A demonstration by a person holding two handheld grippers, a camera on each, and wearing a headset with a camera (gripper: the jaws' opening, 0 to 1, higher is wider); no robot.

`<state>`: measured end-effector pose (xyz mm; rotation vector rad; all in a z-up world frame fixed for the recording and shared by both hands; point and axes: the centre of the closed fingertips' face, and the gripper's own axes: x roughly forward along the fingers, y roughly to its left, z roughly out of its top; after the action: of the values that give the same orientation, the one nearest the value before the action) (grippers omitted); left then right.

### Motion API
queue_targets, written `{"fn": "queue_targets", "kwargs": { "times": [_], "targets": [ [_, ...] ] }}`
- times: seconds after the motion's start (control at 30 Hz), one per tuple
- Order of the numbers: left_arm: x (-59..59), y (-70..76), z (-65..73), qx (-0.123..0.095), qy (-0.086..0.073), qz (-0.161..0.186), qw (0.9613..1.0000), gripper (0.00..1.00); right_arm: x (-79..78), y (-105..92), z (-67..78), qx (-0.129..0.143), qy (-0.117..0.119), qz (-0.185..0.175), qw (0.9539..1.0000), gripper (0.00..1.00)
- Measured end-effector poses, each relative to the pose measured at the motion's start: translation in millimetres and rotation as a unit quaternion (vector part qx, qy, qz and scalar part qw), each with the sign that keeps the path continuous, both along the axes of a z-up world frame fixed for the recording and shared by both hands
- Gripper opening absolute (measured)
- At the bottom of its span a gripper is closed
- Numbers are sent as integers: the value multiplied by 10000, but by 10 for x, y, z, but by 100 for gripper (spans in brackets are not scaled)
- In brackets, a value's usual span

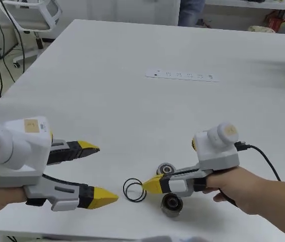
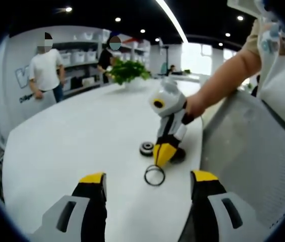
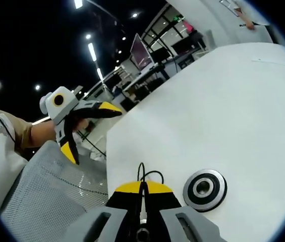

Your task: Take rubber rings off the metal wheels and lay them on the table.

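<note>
A thin black rubber ring (image 1: 134,190) lies looped on the white table (image 1: 132,101), with its near side caught in my right gripper (image 1: 150,185), which is shut on it. The same ring (image 3: 150,174) curls out from the shut yellow tips of the right gripper (image 3: 142,187). One metal wheel (image 1: 166,169) lies just behind that gripper and another wheel (image 1: 172,204) sits under it; a wheel (image 3: 205,189) with a dark outer band lies to the right of the tips. My left gripper (image 1: 97,171) hovers open to the left of the ring (image 2: 154,175), facing the right gripper (image 2: 161,154).
A white power strip (image 1: 182,75) lies flat mid-table. The table's near edge runs just below both grippers. A grey mesh chair (image 2: 248,151) stands beside the table, a plant (image 2: 127,70) at its far end, and two people (image 2: 45,70) stand by shelves.
</note>
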<state>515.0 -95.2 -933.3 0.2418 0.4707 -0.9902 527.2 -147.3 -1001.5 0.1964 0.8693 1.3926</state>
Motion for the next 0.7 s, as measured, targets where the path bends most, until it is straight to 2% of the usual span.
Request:
{"fn": "queue_targets", "kwargs": {
  "times": [0.13,0.47,0.7],
  "targets": [
    [1,20,-17,19,27,13,10000,68,22,-14,-37,-79,-9,-46,10000,0],
    [11,35,-54,71,89,-13,9999,68,24,-51,-135,-389,-272,19,9989,0],
    [2,26,-75,117,116,-68,9998,67,15,-71,-129,-505,-504,110,9974,8]
  ]
}}
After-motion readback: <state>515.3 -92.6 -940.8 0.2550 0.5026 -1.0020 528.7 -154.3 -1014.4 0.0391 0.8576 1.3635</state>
